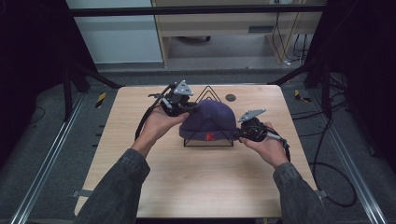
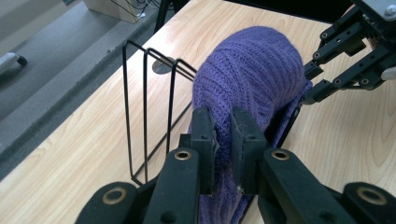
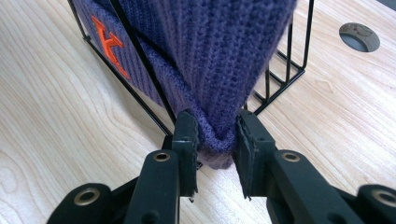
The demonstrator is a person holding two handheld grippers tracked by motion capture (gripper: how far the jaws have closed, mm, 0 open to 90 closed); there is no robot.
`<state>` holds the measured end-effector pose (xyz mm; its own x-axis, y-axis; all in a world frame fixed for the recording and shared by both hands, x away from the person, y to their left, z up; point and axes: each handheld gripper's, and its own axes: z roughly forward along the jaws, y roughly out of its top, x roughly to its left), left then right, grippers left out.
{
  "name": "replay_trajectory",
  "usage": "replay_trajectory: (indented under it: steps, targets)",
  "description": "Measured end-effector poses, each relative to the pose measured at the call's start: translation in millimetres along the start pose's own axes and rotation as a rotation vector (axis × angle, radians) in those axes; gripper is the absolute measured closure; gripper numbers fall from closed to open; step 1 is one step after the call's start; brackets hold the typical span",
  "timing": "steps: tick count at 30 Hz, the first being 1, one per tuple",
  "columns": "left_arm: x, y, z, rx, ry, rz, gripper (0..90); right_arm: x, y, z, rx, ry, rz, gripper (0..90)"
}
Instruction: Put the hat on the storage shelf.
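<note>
A purple knit beanie (image 1: 209,119) with an orange letter on its cuff is draped over a black wire rack (image 1: 208,137) of upright triangles on the wooden table. My left gripper (image 1: 185,108) holds the beanie's left edge; in the left gripper view its jaws pinch the knit cuff (image 2: 223,140). At the hat's lower right edge, my right gripper (image 1: 239,134) is shut on the cuff, and in the right gripper view the folded hem (image 3: 215,140) is squeezed between its pads. The right gripper (image 2: 312,84) also appears beyond the beanie (image 2: 252,79) in the left gripper view.
The light wooden table (image 1: 201,182) has a round grommet hole (image 1: 230,97) behind the rack. Dark frame posts and cables stand around the table; a cable loop lies on the floor at the right (image 1: 334,182).
</note>
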<state>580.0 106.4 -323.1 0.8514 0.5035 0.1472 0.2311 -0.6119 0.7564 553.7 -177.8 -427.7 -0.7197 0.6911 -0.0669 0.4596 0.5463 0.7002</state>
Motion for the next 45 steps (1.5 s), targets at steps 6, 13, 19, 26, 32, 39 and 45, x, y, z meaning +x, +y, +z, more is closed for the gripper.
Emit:
replay_trajectory:
  steps: [6, 13, 19, 26, 32, 39, 45]
  targets:
    - [-2.2, -9.2, 3.8, 0.009, -0.003, -0.014, 80.5, 1.5, -7.4, 6.1, 0.008, 0.002, 0.007, 71.8]
    - [-5.4, -10.0, 5.8, 0.022, -0.003, 0.001, 80.4, 2.9, -10.3, 11.1, 0.017, 0.001, 0.009, 71.7]
    - [-5.9, -12.0, 7.5, 0.022, -0.006, -0.004, 80.4, 2.7, -11.2, 14.8, 0.024, 0.003, 0.005, 71.5]
    - [-6.6, -18.8, 9.3, 0.016, -0.014, -0.016, 80.2, 2.8, -12.2, 17.5, 0.038, 0.006, 0.011, 70.5]
    - [-6.6, -20.1, 10.0, 0.021, -0.015, -0.015, 80.0, 2.8, -12.5, 18.3, 0.039, 0.007, 0.012, 69.1]
    - [-7.6, -21.7, 12.1, 0.024, -0.017, -0.016, 78.9, 3.2, -14.1, 18.4, 0.047, -0.006, 0.025, 61.8]
    - [-8.6, -21.5, 12.5, 0.034, -0.017, -0.011, 77.4, 3.1, -18.8, 18.1, 0.062, -0.008, 0.037, 57.9]
